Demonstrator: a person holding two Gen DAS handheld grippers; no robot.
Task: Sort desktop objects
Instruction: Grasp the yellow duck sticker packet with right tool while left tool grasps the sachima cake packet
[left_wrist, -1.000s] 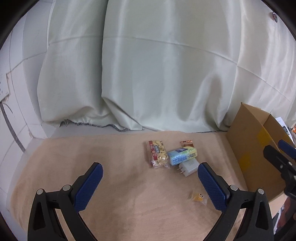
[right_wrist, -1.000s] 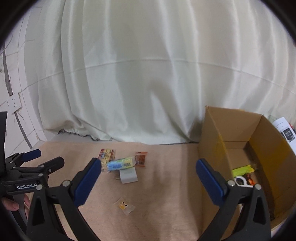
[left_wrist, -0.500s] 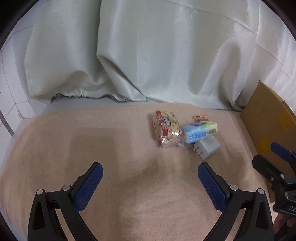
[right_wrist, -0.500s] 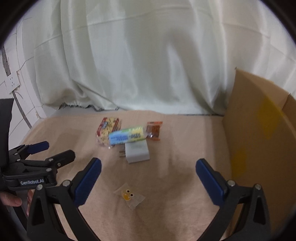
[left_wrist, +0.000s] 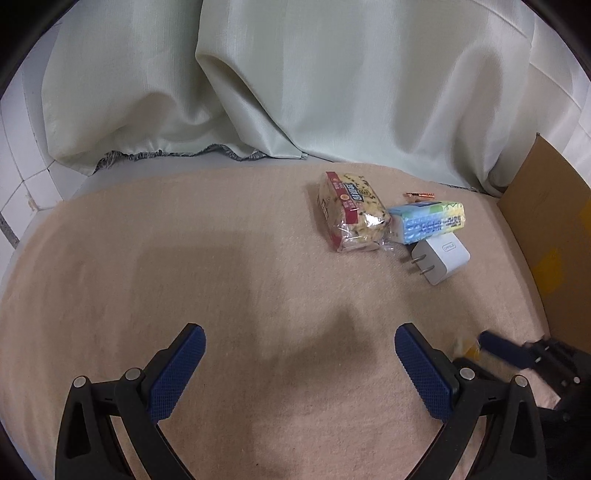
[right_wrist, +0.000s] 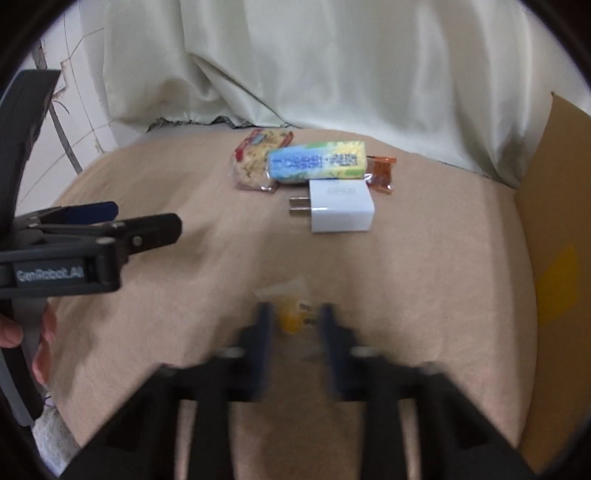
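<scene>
A small clear packet with a yellow toy (right_wrist: 293, 314) lies on the beige cloth between the fingers of my right gripper (right_wrist: 295, 321), which is blurred and closing around it. In the left wrist view that packet (left_wrist: 469, 347) is half hidden behind the right gripper (left_wrist: 498, 349). My left gripper (left_wrist: 299, 363) is open and empty above bare cloth. Farther back lie a snack bag (left_wrist: 351, 216), a blue-yellow tissue pack (left_wrist: 428, 221), a white charger (left_wrist: 441, 260) and an orange wrapper (right_wrist: 380, 171).
A cardboard box (left_wrist: 554, 221) stands at the right edge of the table (left_wrist: 184, 258). A pale curtain (left_wrist: 295, 74) hangs behind. White tiled wall is at the left. The left gripper also shows at the left in the right wrist view (right_wrist: 92, 232).
My right gripper has moved forward and down onto the yellow toy packet and its fingers have closed in from wide open. My left gripper has moved forward a little and stays open.
</scene>
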